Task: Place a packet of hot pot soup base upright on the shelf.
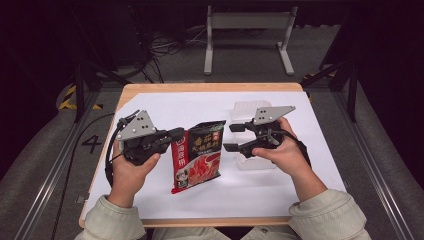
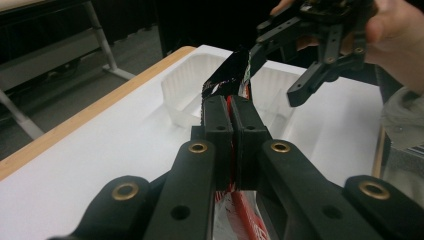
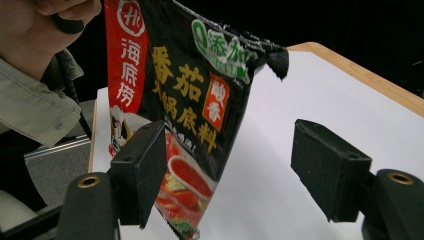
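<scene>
In front of you stands a light wooden counter (image 1: pixel 210 87), most of its top covered by a white sheet (image 1: pixel 200 107) that leaves the wood bare along the far edge and the near edge. Directly on that sheet, toward your right and far side, rests a clear plastic tray (image 1: pixel 245 107), shallow with ribbed walls. The sauce packet (image 1: pixel 197 155) sits near the middle of the sheet, though you cannot tell whether its lower edge touches the sheet.

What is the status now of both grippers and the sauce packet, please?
Left gripper shut on sauce packet, holding its upper left edge. Right gripper open, beside the packet, over clear plastic tray. Nothing in the way.
</scene>
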Demonstrator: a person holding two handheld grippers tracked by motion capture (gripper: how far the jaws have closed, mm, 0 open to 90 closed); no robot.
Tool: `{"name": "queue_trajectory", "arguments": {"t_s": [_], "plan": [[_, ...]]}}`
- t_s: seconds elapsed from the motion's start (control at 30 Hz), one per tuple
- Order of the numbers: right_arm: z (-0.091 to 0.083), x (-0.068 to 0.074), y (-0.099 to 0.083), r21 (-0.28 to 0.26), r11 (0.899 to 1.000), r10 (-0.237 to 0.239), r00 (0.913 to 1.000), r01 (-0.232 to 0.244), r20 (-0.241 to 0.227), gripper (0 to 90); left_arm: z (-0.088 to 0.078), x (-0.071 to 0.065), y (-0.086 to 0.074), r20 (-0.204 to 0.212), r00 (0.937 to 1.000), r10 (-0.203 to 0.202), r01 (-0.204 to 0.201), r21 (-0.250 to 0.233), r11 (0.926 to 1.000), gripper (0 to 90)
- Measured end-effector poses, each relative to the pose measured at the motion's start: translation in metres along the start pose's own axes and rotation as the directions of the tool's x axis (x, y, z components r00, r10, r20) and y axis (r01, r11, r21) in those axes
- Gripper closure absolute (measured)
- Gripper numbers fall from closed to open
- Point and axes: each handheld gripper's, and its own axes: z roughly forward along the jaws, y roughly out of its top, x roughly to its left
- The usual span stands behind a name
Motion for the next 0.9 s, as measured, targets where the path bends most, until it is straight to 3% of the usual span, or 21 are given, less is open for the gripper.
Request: {"name": "queue_trajectory", "arguments": {"t_s": [0.47,0.8,0.83,0.9], "plan": [[0.033,0.005,0.006,0.005,0.999,-0.043,0.9946,0.043,-0.095,26.7,-0.001,-0.003,0.001,0.036,0.9993,0.012,-0.011,-0.022,0.9997,88.1],[0.051,0.007,0.006,0.013,0.997,-0.070,0.9855,0.073,-0.155,26.7,0.000,-0.007,0.002,0.050,0.9985,0.023,-0.021,-0.032,0.9993,88.7],[0.052,0.007,0.006,0.007,0.997,-0.072,0.9845,0.074,-0.160,27.4,0.000,-0.007,0.002,0.050,0.9984,0.026,-0.025,-0.030,0.9992,88.9],[0.053,0.008,0.007,0.021,0.996,-0.087,0.9822,0.092,-0.166,40.5,0.001,-0.007,0.002,0.054,0.9983,0.024,-0.023,-0.026,0.9994,89.1]]}}
